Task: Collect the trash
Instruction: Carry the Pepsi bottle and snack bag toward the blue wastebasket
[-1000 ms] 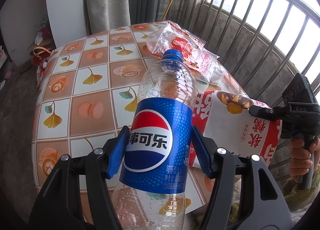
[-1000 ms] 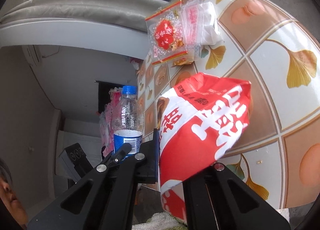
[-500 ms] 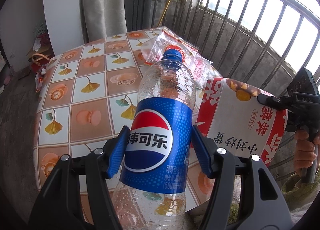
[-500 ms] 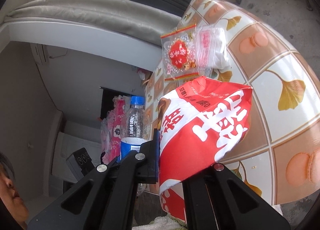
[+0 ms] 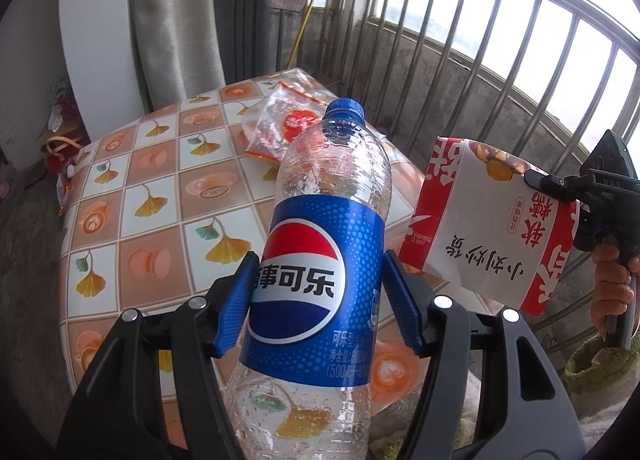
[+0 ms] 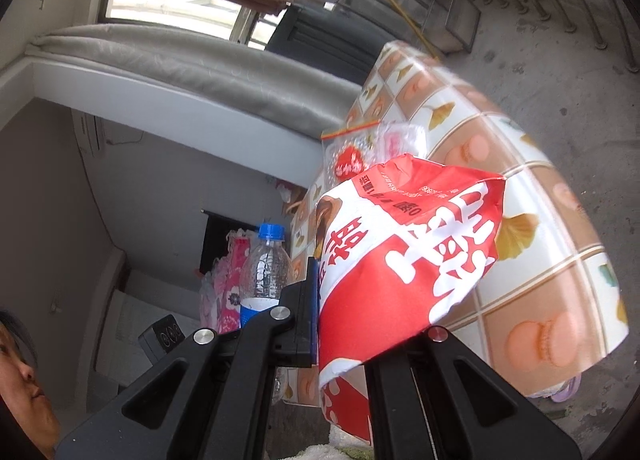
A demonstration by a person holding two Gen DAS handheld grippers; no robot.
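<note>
A clear Pepsi bottle with a blue label and blue cap stands upright between the blue pads of my left gripper, which is shut on its label above the table's near edge. My right gripper is shut on a red and white snack bag. In the left wrist view that bag hangs in the air to the right of the table, pinched by the right gripper. Clear plastic wrappers with red print lie on the far side of the table.
A metal railing runs behind and to the right of the table. A grey curtain hangs at the back. Bags lie on the floor at the left. A person's hand holds the right gripper's handle.
Both grippers have risen and drawn back from the table with their loads. The snack bag now hangs clear of the table edge. The wrappers have not moved.
</note>
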